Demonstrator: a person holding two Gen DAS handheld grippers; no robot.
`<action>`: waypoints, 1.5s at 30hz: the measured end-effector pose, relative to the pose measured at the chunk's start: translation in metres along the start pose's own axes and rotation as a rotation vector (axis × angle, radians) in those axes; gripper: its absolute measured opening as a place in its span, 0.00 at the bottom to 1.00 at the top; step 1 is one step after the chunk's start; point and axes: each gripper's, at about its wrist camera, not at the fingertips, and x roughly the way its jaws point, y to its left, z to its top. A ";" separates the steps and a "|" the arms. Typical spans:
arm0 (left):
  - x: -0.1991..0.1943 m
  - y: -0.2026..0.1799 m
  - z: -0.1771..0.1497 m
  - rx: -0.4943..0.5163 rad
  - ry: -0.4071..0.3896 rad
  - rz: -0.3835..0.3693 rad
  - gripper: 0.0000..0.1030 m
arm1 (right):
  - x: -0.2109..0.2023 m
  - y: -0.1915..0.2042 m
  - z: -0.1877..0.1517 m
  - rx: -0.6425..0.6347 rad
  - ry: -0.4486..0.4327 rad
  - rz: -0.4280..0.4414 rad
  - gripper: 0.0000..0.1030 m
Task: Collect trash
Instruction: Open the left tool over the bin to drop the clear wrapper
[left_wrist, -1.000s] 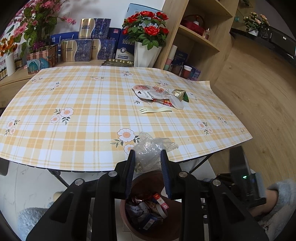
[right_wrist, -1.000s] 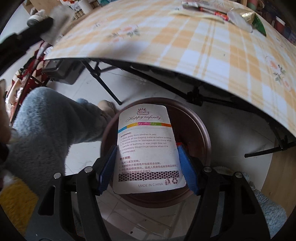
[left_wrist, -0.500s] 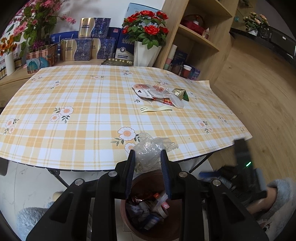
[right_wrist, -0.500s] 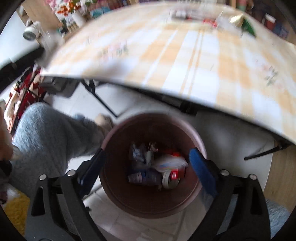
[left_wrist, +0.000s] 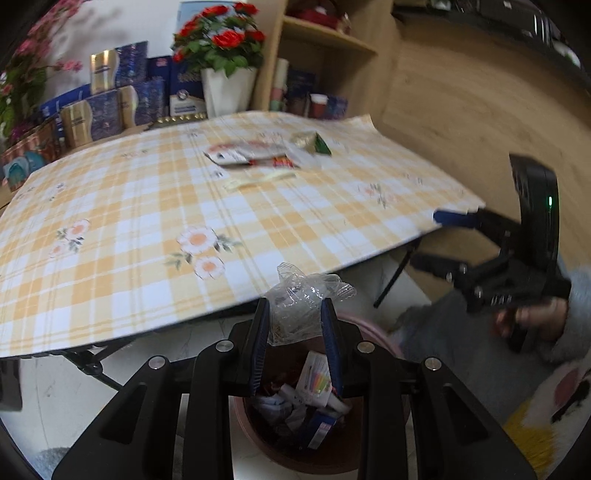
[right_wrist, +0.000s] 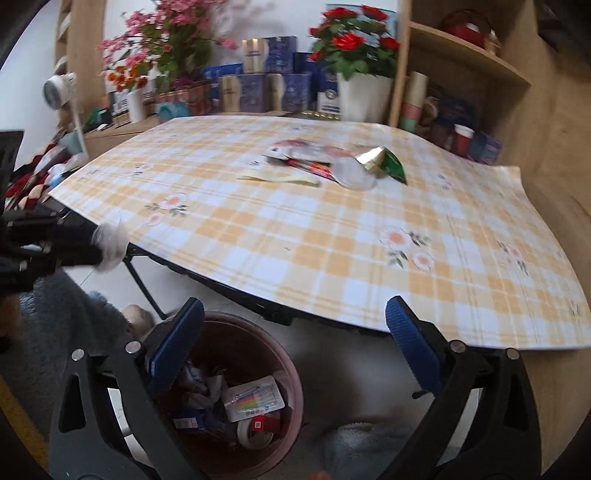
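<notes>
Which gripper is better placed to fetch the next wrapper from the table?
Right. The right gripper is empty, its jaws opening, and faces the wrappers on the table. The left gripper holds a clear plastic bag above the bin.

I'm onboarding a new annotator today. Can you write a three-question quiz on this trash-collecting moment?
1. What is the left gripper holding?
2. True or false: the yellow checked table has been cleared of all litter.
3. Where is the white card with rainbow stripes: A on the table, B in the brown bin, C between the right gripper's fingers?

Key
1. A crumpled clear plastic wrapper, pinched above the bin.
2. False: wrappers, a gold and green packet and a pale plastic fork lie on it.
3. B; the right gripper's jaws are opening, with nothing between them.
</notes>
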 end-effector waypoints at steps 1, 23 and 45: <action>0.003 -0.002 -0.002 0.010 0.008 -0.002 0.27 | 0.000 -0.001 -0.001 -0.001 -0.005 -0.006 0.94; 0.049 -0.009 -0.024 0.045 0.211 0.008 0.28 | 0.001 -0.017 -0.009 0.092 0.007 -0.051 0.94; 0.018 -0.001 -0.011 -0.004 0.048 0.067 0.90 | 0.003 -0.013 -0.010 0.085 0.020 -0.049 0.94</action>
